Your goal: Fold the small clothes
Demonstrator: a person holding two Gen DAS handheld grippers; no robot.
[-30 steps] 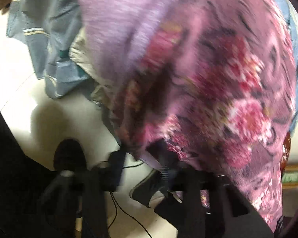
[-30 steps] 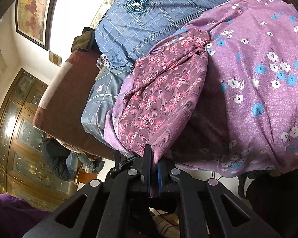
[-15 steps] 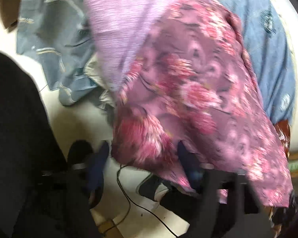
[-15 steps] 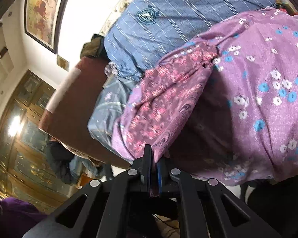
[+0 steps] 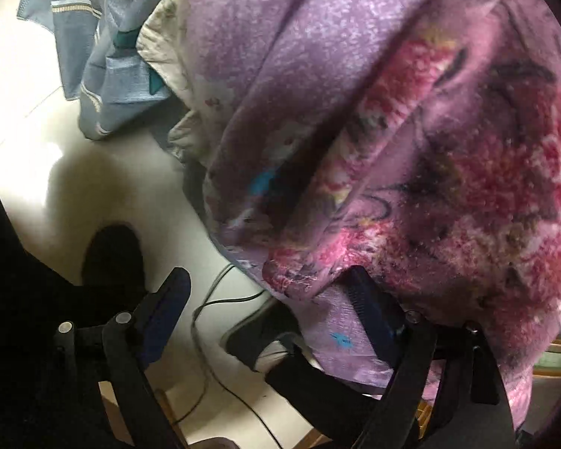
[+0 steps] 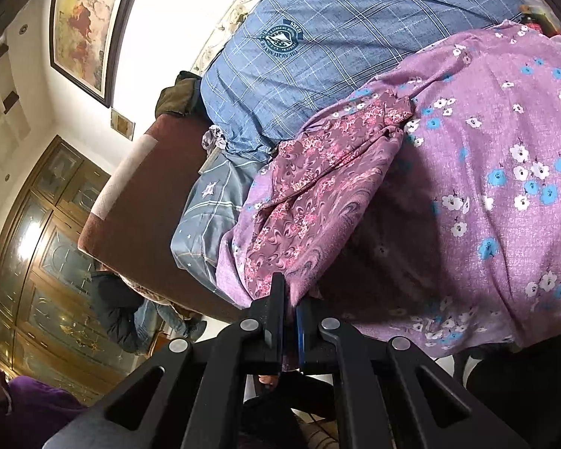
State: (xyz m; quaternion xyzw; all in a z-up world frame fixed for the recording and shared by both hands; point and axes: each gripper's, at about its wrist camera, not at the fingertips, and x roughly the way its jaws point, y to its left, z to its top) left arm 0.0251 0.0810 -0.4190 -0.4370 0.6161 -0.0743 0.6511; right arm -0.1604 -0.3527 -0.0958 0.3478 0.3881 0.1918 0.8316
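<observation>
At the bed's near edge: 1 pink patterned garment (image 6: 318, 194), hem pinched between the pressed-together fingers of the right gripper (image 6: 290, 299). Left gripper (image 5: 269, 292) spread wide, the same garment (image 5: 448, 172) draped over its right finger; bare floor (image 5: 93, 172) and 1 cable (image 5: 205, 321) below. Purple floral cloth (image 6: 486, 187) underneath; blue checked quilt (image 6: 336, 56) behind.

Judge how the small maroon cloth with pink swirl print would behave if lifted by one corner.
The small maroon cloth with pink swirl print is probably floppy: it drapes in soft folds from where the right gripper pinches its edge. It seems light, since a narrow pinch holds it. Near the open left gripper it hangs loosely, so it would likely sag and swing.
</observation>
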